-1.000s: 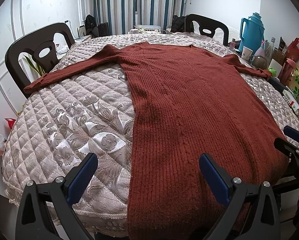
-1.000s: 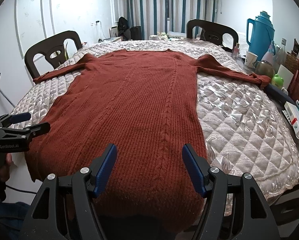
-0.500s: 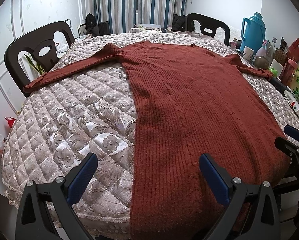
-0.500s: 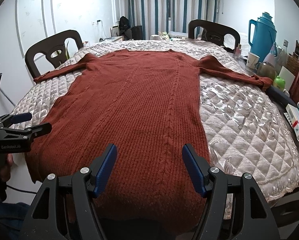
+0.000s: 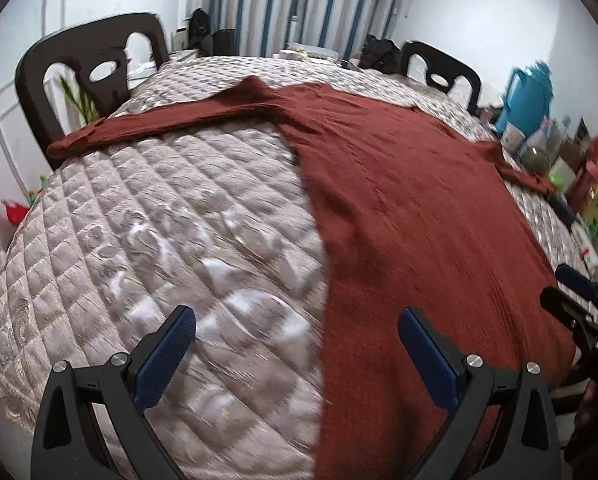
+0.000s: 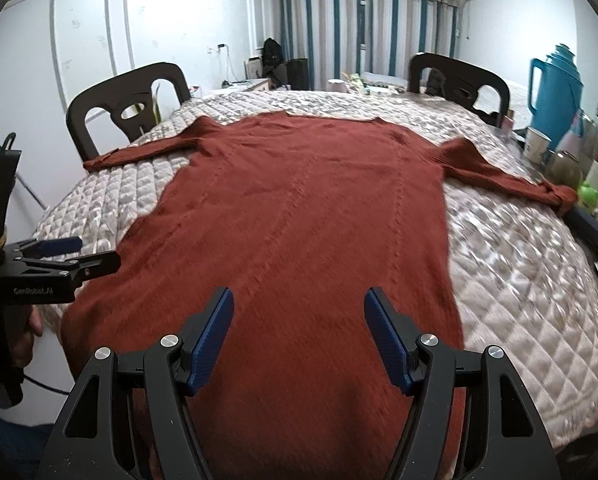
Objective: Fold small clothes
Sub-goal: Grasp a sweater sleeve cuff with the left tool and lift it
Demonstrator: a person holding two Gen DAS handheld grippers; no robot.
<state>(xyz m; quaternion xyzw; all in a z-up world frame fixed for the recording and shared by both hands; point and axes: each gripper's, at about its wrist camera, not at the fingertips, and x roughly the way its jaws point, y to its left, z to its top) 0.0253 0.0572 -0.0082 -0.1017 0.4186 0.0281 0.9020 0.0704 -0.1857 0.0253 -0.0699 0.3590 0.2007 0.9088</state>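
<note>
A rust-red knitted sweater (image 6: 307,208) lies flat on the quilted table cover (image 6: 515,264), neck at the far side, both sleeves spread outward. In the left wrist view the sweater (image 5: 411,216) fills the right half, its left sleeve (image 5: 167,124) stretching toward a chair. My left gripper (image 5: 297,344) hangs open above the near table edge, over the sweater's left side seam and hem. My right gripper (image 6: 299,332) is open above the middle of the hem, holding nothing. The left gripper (image 6: 73,254) also shows at the left edge of the right wrist view.
Dark chairs (image 6: 127,108) (image 6: 459,80) stand at the far left and far right of the table. A blue thermos (image 6: 557,92), cups, a jar and boxes crowd the right edge. Striped curtains (image 6: 363,28) hang at the back. A red object (image 5: 15,212) sits beyond the left edge.
My left gripper has swung to the left, with motion blur, so more bare quilt shows. My right gripper has moved a little forward over the hem. The sweater lies as before.
</note>
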